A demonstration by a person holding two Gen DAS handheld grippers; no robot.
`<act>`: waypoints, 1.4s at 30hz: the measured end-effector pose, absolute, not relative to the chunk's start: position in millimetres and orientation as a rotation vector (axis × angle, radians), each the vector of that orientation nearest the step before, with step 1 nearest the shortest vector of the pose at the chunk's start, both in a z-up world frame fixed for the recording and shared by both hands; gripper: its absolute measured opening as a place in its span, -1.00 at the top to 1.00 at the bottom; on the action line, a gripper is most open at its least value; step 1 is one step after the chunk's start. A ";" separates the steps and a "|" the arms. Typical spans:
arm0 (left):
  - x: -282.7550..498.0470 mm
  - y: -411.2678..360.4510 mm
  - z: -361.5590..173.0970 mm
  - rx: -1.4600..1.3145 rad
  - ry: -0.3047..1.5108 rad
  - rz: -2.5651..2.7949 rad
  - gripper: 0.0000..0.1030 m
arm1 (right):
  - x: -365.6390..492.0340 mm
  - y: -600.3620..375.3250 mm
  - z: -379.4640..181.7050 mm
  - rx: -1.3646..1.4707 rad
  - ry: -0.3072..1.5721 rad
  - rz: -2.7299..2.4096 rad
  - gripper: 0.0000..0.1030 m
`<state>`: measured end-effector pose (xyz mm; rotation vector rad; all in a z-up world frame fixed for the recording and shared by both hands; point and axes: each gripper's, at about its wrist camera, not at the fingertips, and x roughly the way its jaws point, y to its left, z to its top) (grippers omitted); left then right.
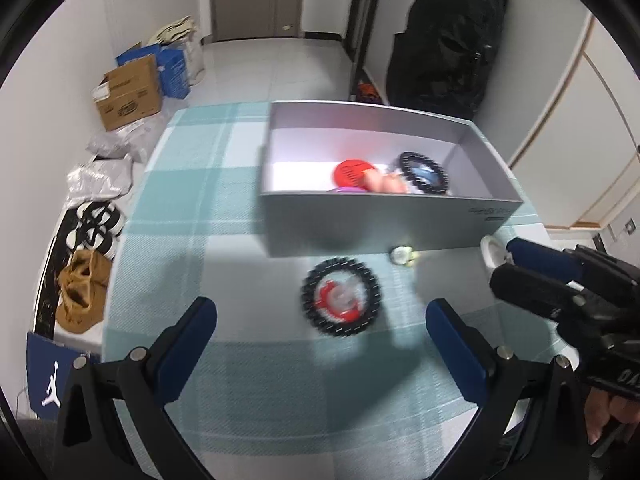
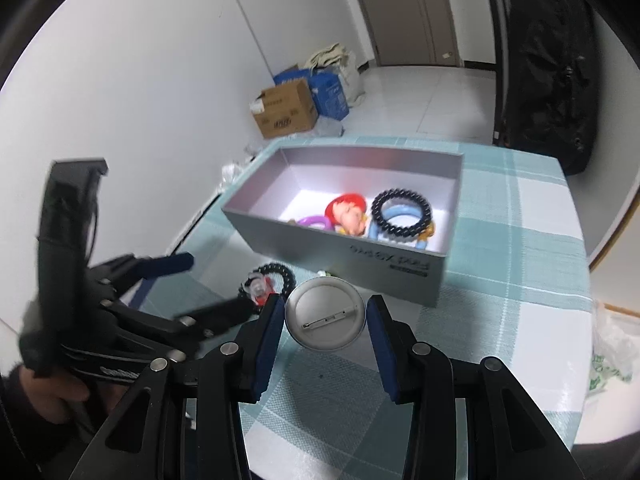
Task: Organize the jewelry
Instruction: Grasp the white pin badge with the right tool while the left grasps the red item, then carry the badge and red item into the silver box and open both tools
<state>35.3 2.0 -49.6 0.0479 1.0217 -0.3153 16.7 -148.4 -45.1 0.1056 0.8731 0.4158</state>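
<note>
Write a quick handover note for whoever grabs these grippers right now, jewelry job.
Right gripper: shut on a round pin badge, back side showing, held above the tablecloth just short of the grey box.
Left gripper: open, empty, over the black bead bracelet lying on the cloth with a red-and-clear piece inside its ring.
Done: another black bracelet, blue ring, purple ring and doll head are in the box.
Left: box the badge, the bracelet with its piece, and the small pale item by the box wall.

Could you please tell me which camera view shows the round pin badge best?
The right wrist view: the pin badge fills the centre, pin-back facing the camera, clamped between the right gripper pads. The left wrist view shows only its white edge.
</note>
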 end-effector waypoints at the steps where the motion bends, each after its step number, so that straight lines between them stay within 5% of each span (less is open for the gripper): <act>1: 35.4 -2.0 -49.4 0.060 1.017 -0.326 -0.92 | 15.4 -153.3 -42.3 0.121 0.863 0.410 0.20; 6: 35.5 -12.2 -53.0 0.112 1.006 -0.347 -0.42 | 17.7 -171.0 -36.8 0.198 0.849 0.368 0.20; 11: 35.9 -10.6 -53.7 0.109 1.009 -0.357 -0.36 | 19.7 -174.2 -37.7 0.219 0.843 0.363 0.20; 19: 38.2 -13.5 -55.5 0.091 1.022 -0.378 0.32 | 21.2 -171.9 -39.2 0.214 0.839 0.378 0.20; 28: 37.2 -13.7 -53.3 0.097 1.009 -0.378 0.81 | 21.9 -176.4 -39.0 0.234 0.837 0.372 0.19; 42: 39.0 -6.6 -54.1 0.056 1.015 -0.387 0.97 | 21.2 -176.7 -38.0 0.245 0.829 0.380 0.19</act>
